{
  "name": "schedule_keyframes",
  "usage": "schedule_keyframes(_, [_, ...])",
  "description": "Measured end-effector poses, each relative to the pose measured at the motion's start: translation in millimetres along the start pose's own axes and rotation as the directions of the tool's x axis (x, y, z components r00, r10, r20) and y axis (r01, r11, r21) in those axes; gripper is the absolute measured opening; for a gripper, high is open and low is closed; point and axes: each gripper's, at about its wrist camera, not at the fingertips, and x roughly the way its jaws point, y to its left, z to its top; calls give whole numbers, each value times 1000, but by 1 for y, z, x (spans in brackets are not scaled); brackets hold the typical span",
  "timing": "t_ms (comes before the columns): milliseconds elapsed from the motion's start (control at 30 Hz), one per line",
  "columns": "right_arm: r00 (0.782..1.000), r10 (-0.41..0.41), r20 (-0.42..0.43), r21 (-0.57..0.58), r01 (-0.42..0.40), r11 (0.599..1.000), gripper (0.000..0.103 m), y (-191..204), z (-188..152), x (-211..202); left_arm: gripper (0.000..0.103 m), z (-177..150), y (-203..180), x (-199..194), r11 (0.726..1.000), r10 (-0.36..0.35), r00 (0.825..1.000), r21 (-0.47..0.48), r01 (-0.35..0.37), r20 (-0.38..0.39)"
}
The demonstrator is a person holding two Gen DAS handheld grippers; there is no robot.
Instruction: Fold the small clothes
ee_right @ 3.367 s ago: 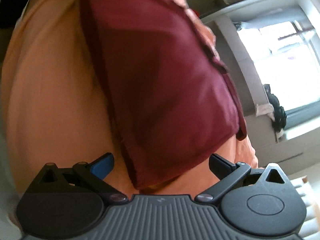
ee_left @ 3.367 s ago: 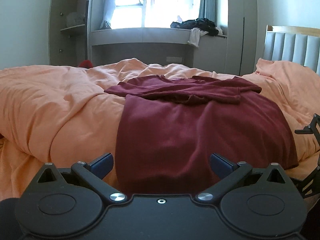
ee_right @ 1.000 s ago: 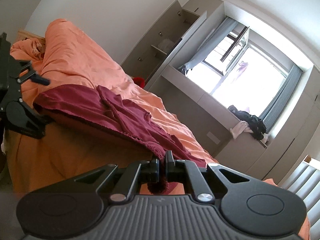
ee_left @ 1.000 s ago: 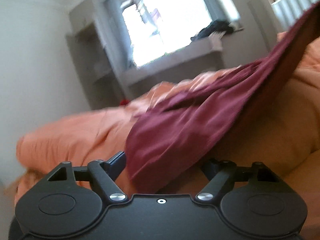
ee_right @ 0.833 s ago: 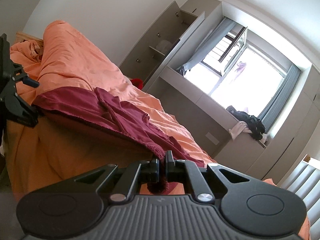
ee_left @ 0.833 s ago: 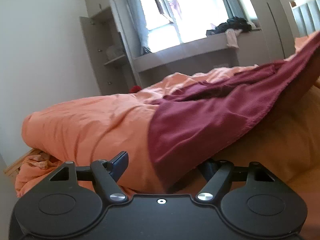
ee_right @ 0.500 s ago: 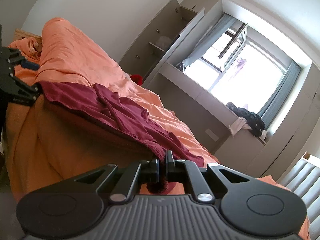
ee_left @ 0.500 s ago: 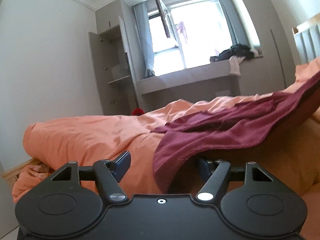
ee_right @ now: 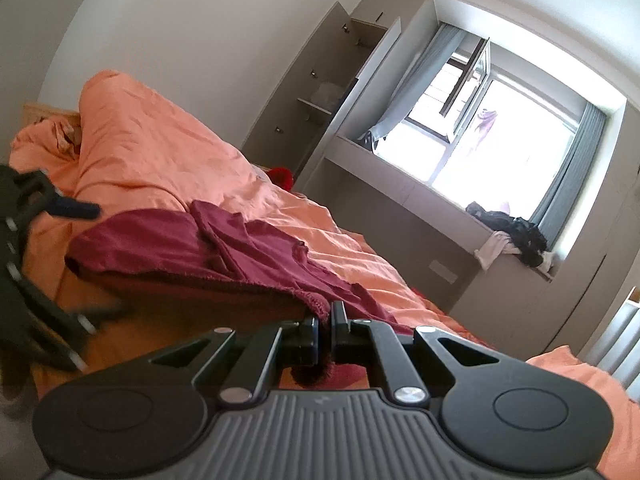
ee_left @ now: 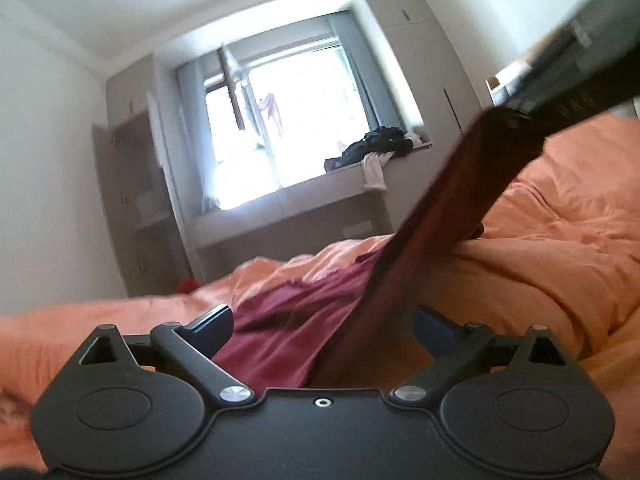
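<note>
While right gripper (ee_right: 325, 322) is clamped on maroon garment (ee_right: 248, 252) hem, opposite corner is seen between released left gripper (ee_left: 320, 322) fingers, probably ungrasped.

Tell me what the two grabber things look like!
Both are black plastic. The left gripper has a smooth body, two round discs, silver screws and blue fingertips. The right gripper has a grey ribbed body, the same discs and screws, and black angled arms.

Raised maroon shirt (ee_left: 420, 240) across left gripper (ee_left: 320, 330)
</note>
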Motion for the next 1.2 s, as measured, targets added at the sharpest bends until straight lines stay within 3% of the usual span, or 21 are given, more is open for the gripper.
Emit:
schedule_keyframes(233, [1000, 22, -16, 22, -21, 1000, 5, -1, 0, -4, 96, 23, -30, 36, 999, 50, 999, -9, -50, -11])
schedule_keyframes(367, [1000, 14, -22, 31, -13, 999, 5, -3, -4, -9, 85, 17, -20, 33, 997, 76, 997, 17, -75, -13])
schedule_keyframes(500, [1000, 2, -20, 38, -1, 999, 5, -2, -10, -14, 72, -1, -3, 22, 992, 107, 992, 76, -102, -62])
schedule_keyframes(633, [1000, -3, -19, 52, 4, 999, 5, -2, -14, -17, 66, -27, 27, 14, 981, 176, 971, 110, -160, -161])
schedule_keyframes(733, [1000, -5, -21, 56, 6, 998, 5, -3, -15, -17, 64, -42, 53, 9, 974, 225, 943, 81, -212, -245])
schedule_keyframes(800, [1000, -4, -23, 54, 5, 999, 5, -3, -13, -16, 64, -44, 66, 4, 972, 235, 934, 51, -230, -267])
schedule_keyframes(1067, [999, -12, -35, 46, 14, 999, 6, -2, -8, -13, 56, -32, 70, -11, 973, 233, 954, 46, -228, -191])
schedule_keyframes(1133, [999, -15, -42, 51, 17, 999, 6, -3, -9, -13, 49, -29, 69, -13, 974, 225, 959, 46, -220, -173])
schedule_keyframes(1200, [999, -15, -48, 57, 18, 998, 6, -5, -9, -12, 31, -26, 70, -9, 981, 195, 966, 37, -192, -171])
